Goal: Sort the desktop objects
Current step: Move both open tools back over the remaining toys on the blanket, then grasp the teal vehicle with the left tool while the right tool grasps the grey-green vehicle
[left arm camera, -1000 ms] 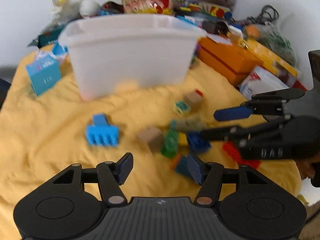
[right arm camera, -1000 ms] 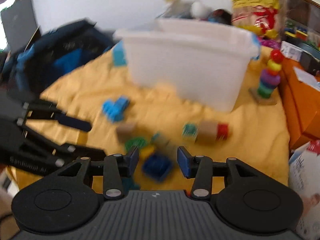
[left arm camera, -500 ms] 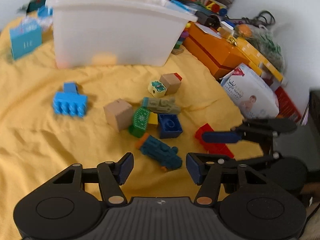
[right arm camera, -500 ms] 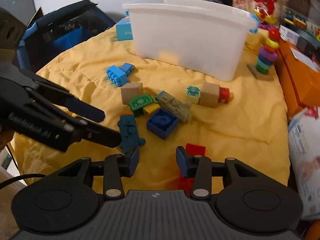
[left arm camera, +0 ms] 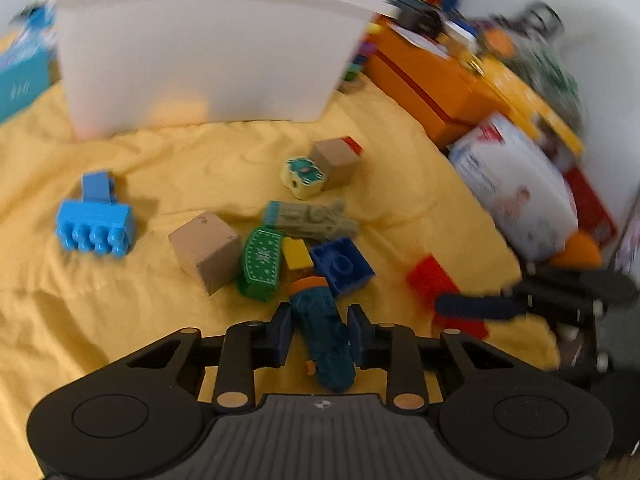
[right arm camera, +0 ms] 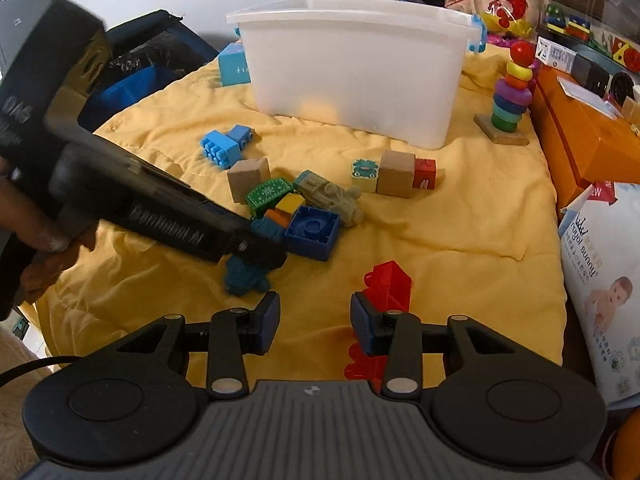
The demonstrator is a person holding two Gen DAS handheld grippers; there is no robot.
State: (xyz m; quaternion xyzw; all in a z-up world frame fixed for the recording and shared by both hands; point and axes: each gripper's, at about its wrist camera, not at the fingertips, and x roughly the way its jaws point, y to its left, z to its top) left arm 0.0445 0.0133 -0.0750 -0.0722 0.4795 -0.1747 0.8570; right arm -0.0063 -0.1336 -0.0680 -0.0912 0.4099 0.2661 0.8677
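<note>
the left tongs are straddling the dark teal toy, not yet pinching; they should be closing squarely across its body. the right tongs are hanging released beside the red brick.

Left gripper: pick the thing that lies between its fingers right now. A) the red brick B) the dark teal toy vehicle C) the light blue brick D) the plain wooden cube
B: in the left wrist view the left gripper has its fingers on either side of the dark teal toy vehicle lying on the yellow cloth; whether they already clamp it cannot be told.
</note>
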